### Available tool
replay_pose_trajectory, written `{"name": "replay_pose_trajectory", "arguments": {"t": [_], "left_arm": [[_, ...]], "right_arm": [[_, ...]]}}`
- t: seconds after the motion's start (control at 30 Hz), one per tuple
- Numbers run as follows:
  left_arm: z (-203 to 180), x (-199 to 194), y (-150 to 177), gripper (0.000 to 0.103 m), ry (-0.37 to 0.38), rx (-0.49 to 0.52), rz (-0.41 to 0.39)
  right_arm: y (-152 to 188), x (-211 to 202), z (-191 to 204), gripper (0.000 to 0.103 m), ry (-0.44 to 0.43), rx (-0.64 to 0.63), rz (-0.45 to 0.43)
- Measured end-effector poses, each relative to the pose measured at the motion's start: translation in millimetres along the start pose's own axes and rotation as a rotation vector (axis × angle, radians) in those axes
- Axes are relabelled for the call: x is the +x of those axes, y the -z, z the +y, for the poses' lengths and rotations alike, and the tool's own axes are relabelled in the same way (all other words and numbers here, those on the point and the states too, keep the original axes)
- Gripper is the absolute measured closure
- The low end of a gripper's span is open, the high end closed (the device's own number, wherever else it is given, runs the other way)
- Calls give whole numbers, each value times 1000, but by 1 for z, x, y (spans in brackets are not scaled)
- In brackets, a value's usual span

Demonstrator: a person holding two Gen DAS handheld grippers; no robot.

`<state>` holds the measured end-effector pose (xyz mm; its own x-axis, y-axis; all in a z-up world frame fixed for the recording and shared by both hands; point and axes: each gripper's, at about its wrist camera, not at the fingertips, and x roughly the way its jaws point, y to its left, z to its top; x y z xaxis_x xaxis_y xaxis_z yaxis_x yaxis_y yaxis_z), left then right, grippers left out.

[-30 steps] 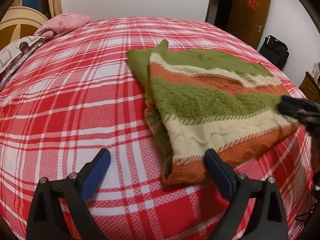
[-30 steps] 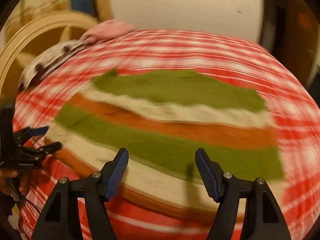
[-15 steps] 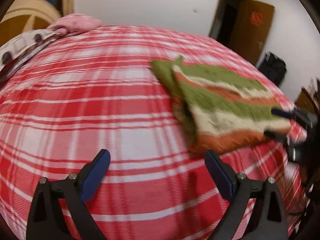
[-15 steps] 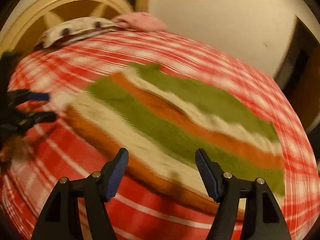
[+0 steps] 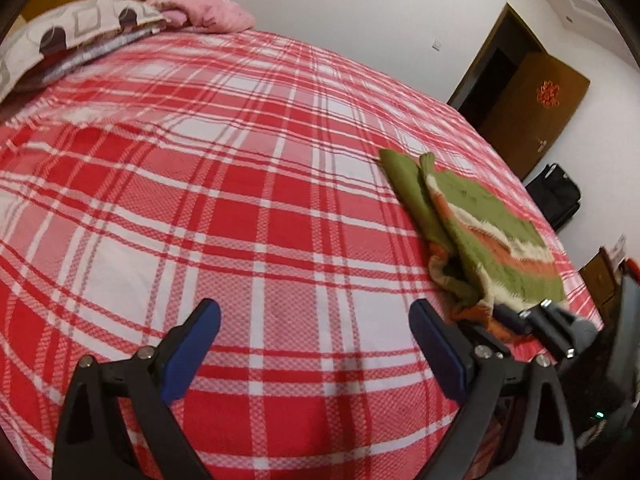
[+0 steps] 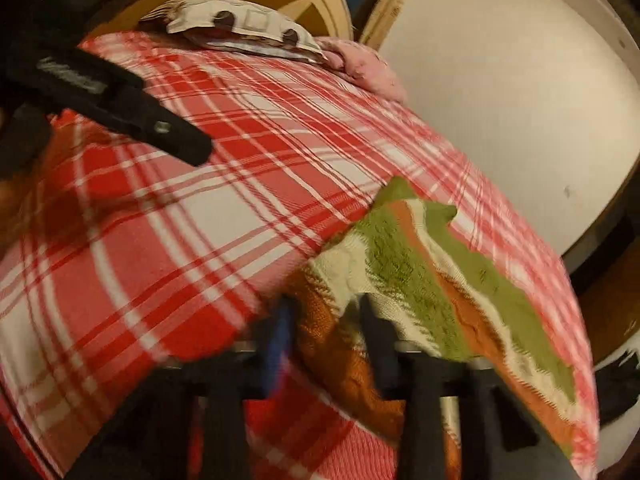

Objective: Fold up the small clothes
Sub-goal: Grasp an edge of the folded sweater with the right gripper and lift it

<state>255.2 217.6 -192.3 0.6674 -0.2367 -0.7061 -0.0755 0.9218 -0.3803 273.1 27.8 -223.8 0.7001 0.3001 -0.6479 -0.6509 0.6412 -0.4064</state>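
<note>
R gripper [image 6: 324,316] is closing on the striped sweater [image 6: 420,292] — the orange hem corner is bunching between its jaws, pads coming in on the knit, so it's looking like a grip forming, not just a hover. Rest of the garment is trailing away to the right of and beyond that claw, lying part-folded on the plaid bedspread [image 6: 180,240]. Likely reason for taking the hem corner: it gives a handle to drag or flip the folded piece w/o undoing the layers.

L gripper [image 5: 316,344] is standing wide open, nothing between its jaws, just bare plaid under it. Sweater [image 5: 492,240] is sitting off to its right, near edge just beyond its right finger, not touching. It's probably staying clear so the R side can work, or waiting to take the other corner.

Pillows [image 5: 80,36] are lying far ahead of both claws, well apart from the job.

Judgement: fold is partway, garment already doubled, another fold or a move-aside pending. Risk: a one-corner grip may be pulling layers apart.
</note>
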Motion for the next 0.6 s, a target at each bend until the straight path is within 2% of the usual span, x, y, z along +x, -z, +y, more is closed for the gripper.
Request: {"name": "replay_pose_trajectory", "arguments": {"t": [0.2, 0.33, 0.6], "left_arm": [[-22, 18, -33, 5, 150, 45, -4], [-38, 55, -65, 5, 243, 32, 69], [-89, 106, -100, 5, 242, 166, 139]], "right_arm": [[-1, -2, 0, 87, -29, 25, -11], [2, 0, -1, 87, -41, 48, -5], [6, 1, -1, 87, -45, 63, -10]]}}
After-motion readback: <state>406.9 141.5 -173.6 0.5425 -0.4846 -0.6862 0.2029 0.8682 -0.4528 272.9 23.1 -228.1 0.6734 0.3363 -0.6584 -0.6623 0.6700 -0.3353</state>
